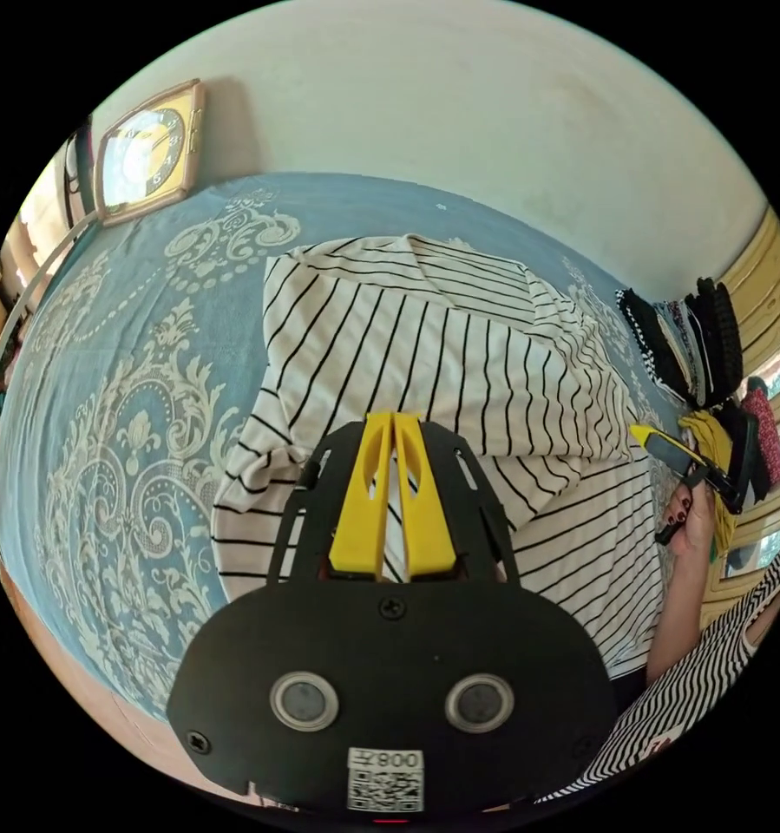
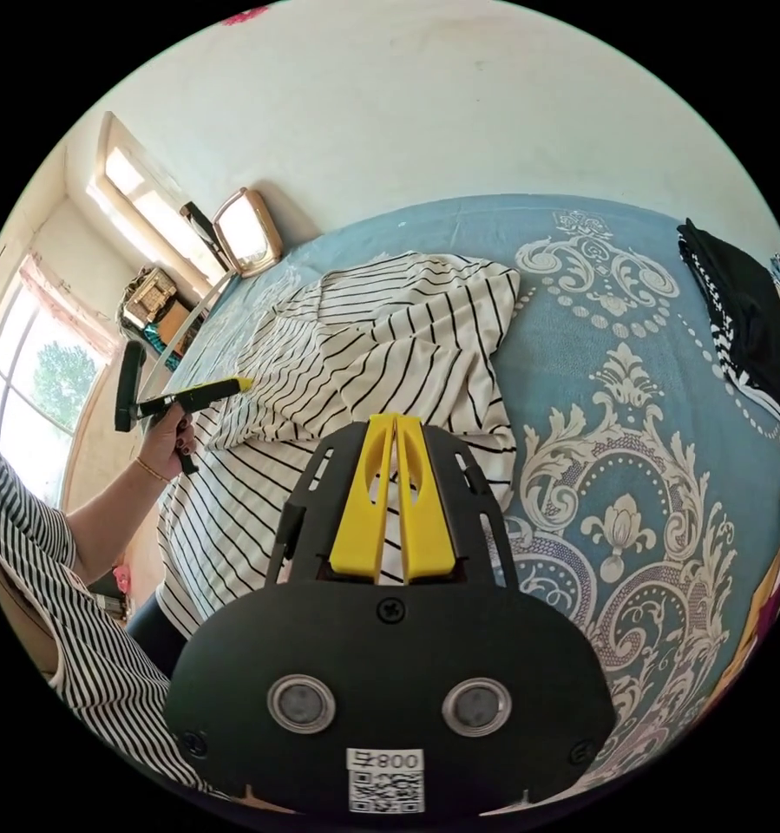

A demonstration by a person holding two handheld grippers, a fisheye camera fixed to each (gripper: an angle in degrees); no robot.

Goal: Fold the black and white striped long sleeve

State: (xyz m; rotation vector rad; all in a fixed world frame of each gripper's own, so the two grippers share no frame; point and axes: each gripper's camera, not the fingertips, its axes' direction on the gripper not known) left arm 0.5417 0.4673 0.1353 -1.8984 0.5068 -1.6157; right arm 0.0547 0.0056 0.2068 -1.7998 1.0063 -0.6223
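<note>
The black and white striped long sleeve [image 1: 424, 347] lies spread on a blue patterned bed sheet [image 1: 103, 390], with an upper layer folded over the lower part. My left gripper [image 1: 394, 421] has its yellow jaws pressed together at that folded layer's edge. In the right gripper view the left gripper [image 2: 242, 382] touches the shirt [image 2: 390, 347] at its near-left corner, held by a hand [image 2: 160, 442]. My right gripper [image 2: 396, 421] is shut at the fold's edge too. From the left gripper view, the right gripper [image 1: 639, 429] meets the folded layer's right corner.
A stack of folded clothes [image 1: 693, 347] sits at the bed's right side; it appears in the right gripper view as a dark pile [image 2: 745, 312]. A framed clock [image 1: 147, 152] leans against the wall at the bed's far left. The person's striped sleeve [image 2: 77, 625] is close by.
</note>
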